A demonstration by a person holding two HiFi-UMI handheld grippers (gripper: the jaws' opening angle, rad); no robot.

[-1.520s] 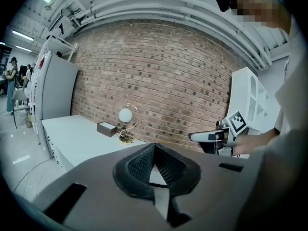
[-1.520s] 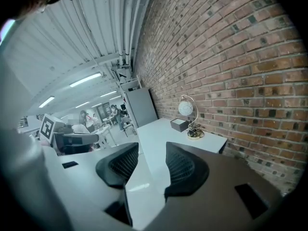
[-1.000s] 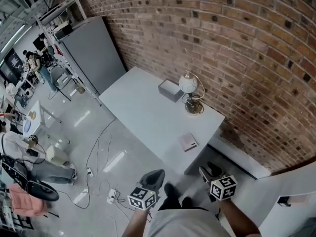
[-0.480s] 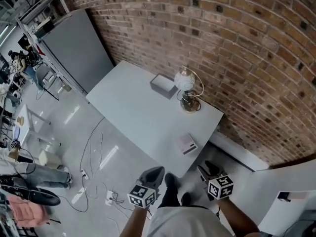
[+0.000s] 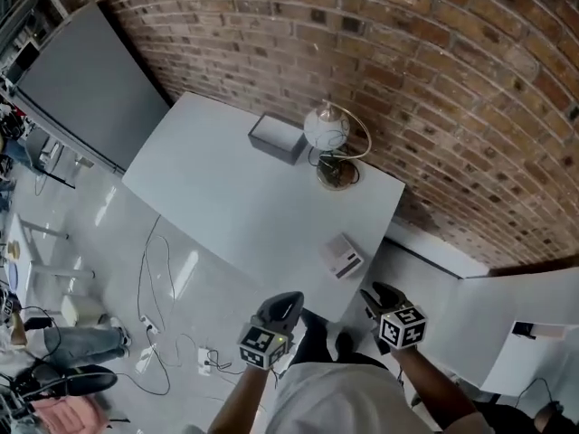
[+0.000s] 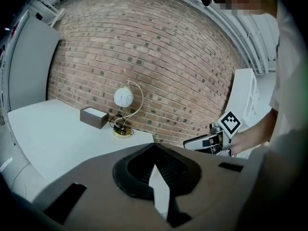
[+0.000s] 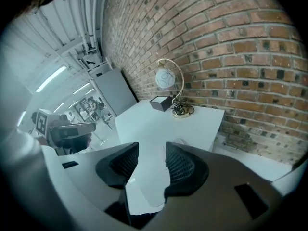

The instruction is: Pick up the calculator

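Observation:
The calculator (image 5: 342,256) is a small pale slab lying flat near the front right corner of the white table (image 5: 226,197). In the right gripper view the calculator (image 7: 179,141) peeks out just above the right jaw. Both grippers hang below the table's front edge, short of the calculator. My left gripper (image 5: 288,300) (image 6: 154,148) has its jaw tips touching and holds nothing. Off to the right, my right gripper (image 5: 373,293) (image 7: 152,146) stands open with an empty gap between its pads.
A globe lamp (image 5: 326,129) on a round brass base (image 5: 336,172) and a grey box (image 5: 276,138) stand at the table's back by the brick wall (image 5: 434,89). Cables (image 5: 158,269) trail on the floor at left. A grey cabinet (image 5: 86,89) stands far left.
The table and calculator have drawn closer and shifted left in the head view. Both grippers stay low in the picture, held much as before.

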